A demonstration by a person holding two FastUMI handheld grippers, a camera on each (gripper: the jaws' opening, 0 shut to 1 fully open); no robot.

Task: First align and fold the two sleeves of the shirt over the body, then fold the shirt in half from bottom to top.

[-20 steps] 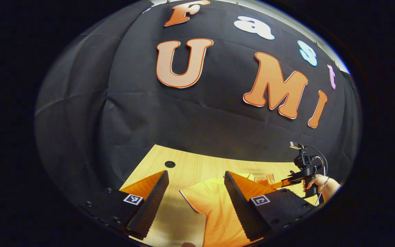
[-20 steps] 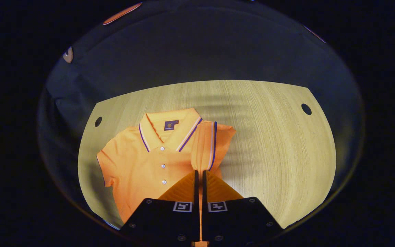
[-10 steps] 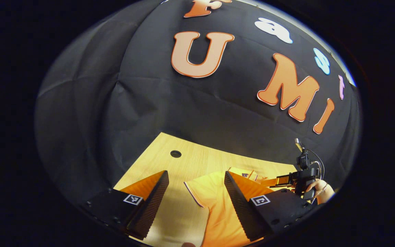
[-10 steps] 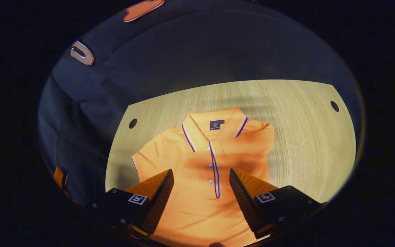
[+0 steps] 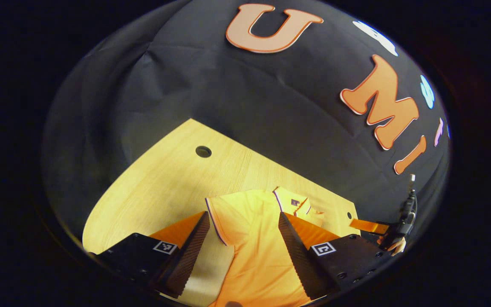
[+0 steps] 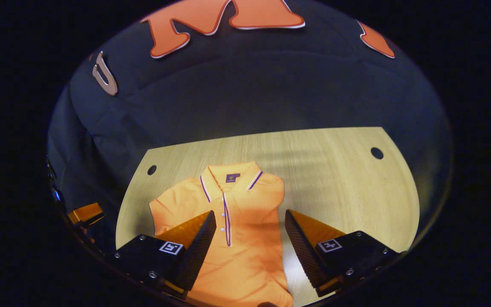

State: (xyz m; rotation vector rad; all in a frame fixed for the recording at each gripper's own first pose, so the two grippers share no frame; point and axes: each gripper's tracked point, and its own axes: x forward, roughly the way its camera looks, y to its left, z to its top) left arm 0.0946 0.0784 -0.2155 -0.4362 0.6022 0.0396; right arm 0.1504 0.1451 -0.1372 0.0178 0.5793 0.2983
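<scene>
Orange short-sleeved polo shirt (image 6: 232, 238) flat on pale wooden table (image 6: 339, 170), one sleeve lying folded over body; left gripper (image 5: 242, 247) and right gripper (image 6: 249, 243), both spread empty above shirt; next, judged: pinch spread sleeve (image 5: 224, 213), fold inward.

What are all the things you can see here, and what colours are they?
shirt: one, orange with dark and white trim on the collar, flat on the table; the sleeve on the right gripper's side is folded over the body, the other sleeve lies spread out
buttons: a few, white, down the shirt front
table: one, pale wood, under the shirt
holes: two, dark, near the table's far corners
booth wall: one, black cloth, behind the table
left gripper: one, open, above the spread sleeve
right gripper: one, open, above the shirt
hand: one, holding the right gripper
</scene>
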